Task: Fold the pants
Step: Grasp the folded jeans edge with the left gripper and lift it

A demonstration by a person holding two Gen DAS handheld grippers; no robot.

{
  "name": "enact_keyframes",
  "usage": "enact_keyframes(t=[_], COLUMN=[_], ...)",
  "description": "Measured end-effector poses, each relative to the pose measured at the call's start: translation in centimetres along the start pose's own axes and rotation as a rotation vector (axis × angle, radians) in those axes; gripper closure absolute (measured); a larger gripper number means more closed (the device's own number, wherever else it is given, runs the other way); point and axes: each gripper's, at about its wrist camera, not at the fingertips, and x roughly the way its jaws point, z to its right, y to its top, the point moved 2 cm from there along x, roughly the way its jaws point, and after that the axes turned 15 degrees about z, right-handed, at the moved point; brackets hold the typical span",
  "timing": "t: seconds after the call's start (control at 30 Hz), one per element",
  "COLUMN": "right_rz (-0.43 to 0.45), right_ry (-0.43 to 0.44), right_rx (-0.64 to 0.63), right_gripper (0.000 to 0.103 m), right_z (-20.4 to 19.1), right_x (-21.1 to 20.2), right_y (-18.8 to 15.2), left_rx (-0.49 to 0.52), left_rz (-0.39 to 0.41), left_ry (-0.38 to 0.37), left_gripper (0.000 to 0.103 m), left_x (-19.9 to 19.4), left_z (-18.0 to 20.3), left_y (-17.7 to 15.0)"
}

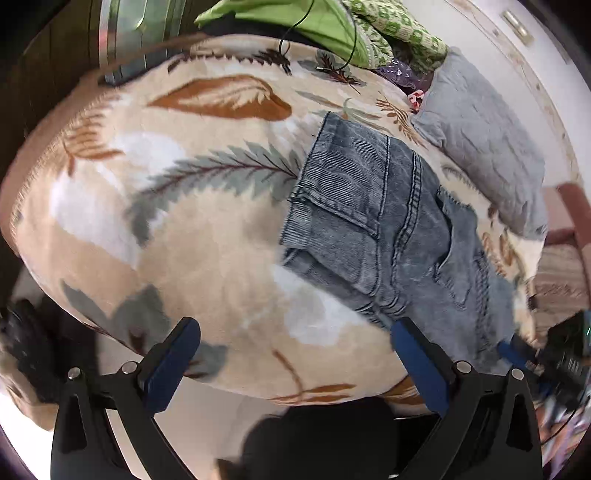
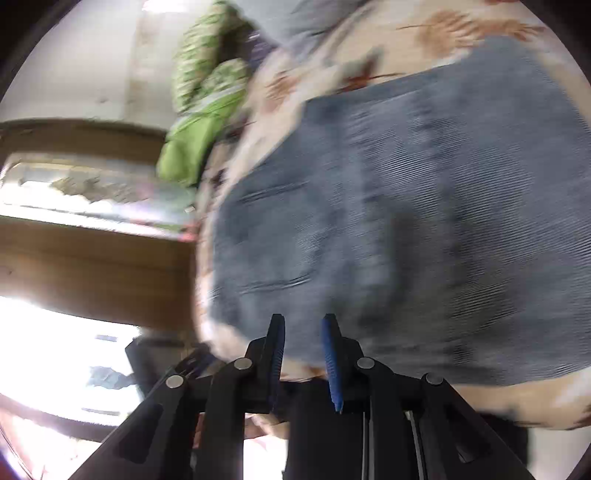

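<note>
Blanket (image 1: 207,236): beige with a leaf print, spread over the bed — everything else rests on it.
Jeans (image 1: 391,229): grey-blue, folded into a compact stack on the blanket's right side, back pocket up; blurred in the right wrist view.
Pillow (image 1: 487,147): grey, just beyond the jeans.
Green cloth (image 1: 332,26): heaped at the far edge.
Left tool (image 1: 295,332): fingers wide apart, empty, above the blanket beside the jeans.
Right tool (image 2: 303,325): fingers slightly apart — nothing between them, near the jeans' edge.

leaf-print blanket (image 1: 207,236) | grey pillow (image 1: 484,136) (far right) | green patterned cloth (image 1: 388,29) | black cable (image 1: 295,33)
</note>
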Motion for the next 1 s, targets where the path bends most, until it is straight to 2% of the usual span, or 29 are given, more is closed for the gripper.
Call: enact_keyframes(t=[0.07, 0.23, 0.3, 0.37, 0.53, 0.73, 0.93, 1.0], right_rz=[-0.032, -0.049, -0.024, 0.007, 0.106, 0.197, 0.265, 0.273], right_ry=[0.040, 0.029, 0.028, 0.029, 0.006, -0.011, -0.007, -0.009], right_rx=[-0.050, -0.117, -0.112, -0.100, -0.086, -0.042, -0.009, -0.007], right_gripper=[0.079, 0.079, 0.079, 0.079, 0.079, 0.079, 0.079, 0.079], right_z=[-1.2, -2.0, -1.8, -1.4, -0.1, 2.1, 3.3, 3.7], right_x=[1.0, 1.3, 0.7, -1.1, -4.4, -8.2, -10.6, -11.2], right_y=[-1.6, -2.7, -2.4, -2.0, 0.0, 1.2, 2.1, 2.2], left_rx=[-0.022, -0.047, -0.070, -0.102, -0.143, -0.238, -0.242, -0.242], left_rz=[-0.016, -0.032, -0.040, -0.063, -0.063, -0.079, -0.079, -0.075], left_ry=[-0.014, -0.049, -0.056, -0.059, -0.076, -0.109, -0.109, -0.119], left_gripper=[0.000, 0.000, 0.002, 0.009, 0.009, 0.011, 0.019, 0.026], left_x=[0.5, 1.7, 2.4, 3.4, 4.4, 5.7, 7.1, 7.2], left_z=[0.4, 1.7, 1.8, 1.8, 1.8, 1.3, 2.2, 2.5], left_y=[0.2, 0.0, 0.2, 0.2, 1.2, 3.2, 4.4, 4.5])
